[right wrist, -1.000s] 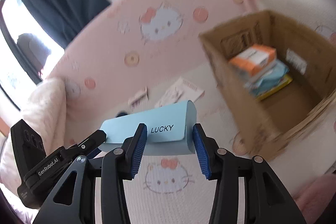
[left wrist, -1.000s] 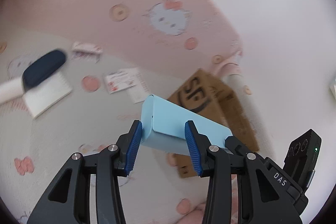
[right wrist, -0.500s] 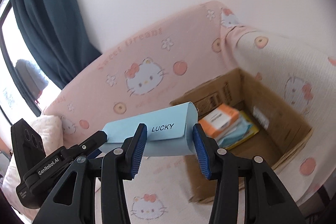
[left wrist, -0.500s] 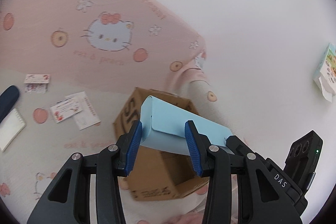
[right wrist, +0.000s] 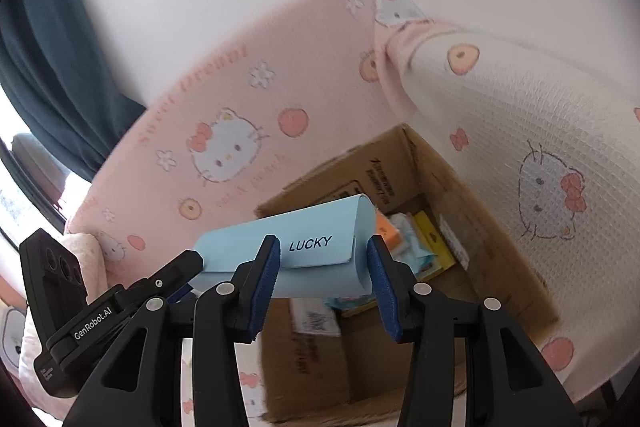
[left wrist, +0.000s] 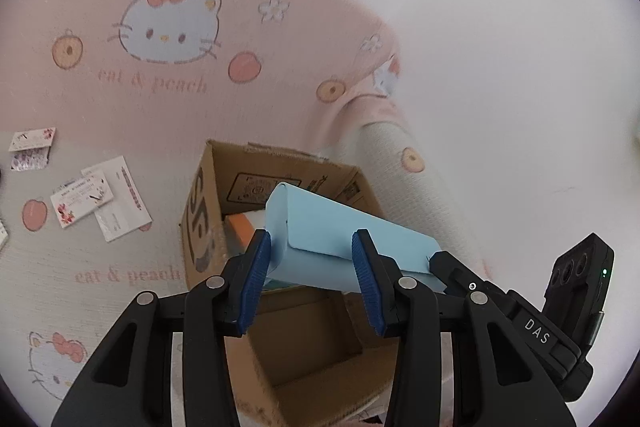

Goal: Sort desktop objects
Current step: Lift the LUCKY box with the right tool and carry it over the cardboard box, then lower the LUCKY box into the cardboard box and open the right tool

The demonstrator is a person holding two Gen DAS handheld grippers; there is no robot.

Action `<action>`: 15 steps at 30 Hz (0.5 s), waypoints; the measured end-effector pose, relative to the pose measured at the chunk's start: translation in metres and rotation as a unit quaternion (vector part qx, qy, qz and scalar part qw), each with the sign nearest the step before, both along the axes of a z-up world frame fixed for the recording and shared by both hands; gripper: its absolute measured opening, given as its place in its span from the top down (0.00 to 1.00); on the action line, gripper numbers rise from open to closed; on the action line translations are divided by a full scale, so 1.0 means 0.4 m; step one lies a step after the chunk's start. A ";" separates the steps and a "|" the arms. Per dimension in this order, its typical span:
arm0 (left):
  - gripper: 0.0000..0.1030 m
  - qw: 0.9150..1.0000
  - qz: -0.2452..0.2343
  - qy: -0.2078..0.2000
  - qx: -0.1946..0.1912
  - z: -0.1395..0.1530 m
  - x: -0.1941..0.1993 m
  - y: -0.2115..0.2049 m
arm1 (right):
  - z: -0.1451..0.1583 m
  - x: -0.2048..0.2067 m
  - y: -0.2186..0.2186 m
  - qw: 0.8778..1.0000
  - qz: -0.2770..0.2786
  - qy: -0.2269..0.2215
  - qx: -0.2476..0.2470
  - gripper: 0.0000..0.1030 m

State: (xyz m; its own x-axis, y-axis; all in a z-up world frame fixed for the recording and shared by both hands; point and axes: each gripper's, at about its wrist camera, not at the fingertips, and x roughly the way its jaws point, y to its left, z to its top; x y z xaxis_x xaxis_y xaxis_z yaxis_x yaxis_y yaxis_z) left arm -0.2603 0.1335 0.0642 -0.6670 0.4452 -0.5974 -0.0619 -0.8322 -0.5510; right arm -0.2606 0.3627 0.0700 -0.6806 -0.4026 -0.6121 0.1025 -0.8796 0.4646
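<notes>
Case (left wrist: 344, 231), pale blue and marked LUCKY, is gripped at either end by left tongs (left wrist: 310, 281) and right tongs (right wrist: 322, 285) above open box (left wrist: 224, 163)

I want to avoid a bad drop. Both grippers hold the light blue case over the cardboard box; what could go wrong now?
1. The left gripper and right gripper share the light blue case; uneven release may tip it.
2. It may land on the orange packet inside the cardboard box.
</notes>
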 end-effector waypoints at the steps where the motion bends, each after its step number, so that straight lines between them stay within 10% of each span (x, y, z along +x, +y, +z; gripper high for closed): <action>1: 0.55 1.000 0.001 -0.007 -0.003 -0.011 -0.016 0.011 | -0.010 -0.019 0.007 1.000 0.003 -0.007 0.002 0.59; 15: 0.55 0.996 0.033 -0.068 -0.047 -0.120 -0.199 0.059 | -0.084 -0.271 -0.012 0.993 0.070 -0.053 0.083 0.59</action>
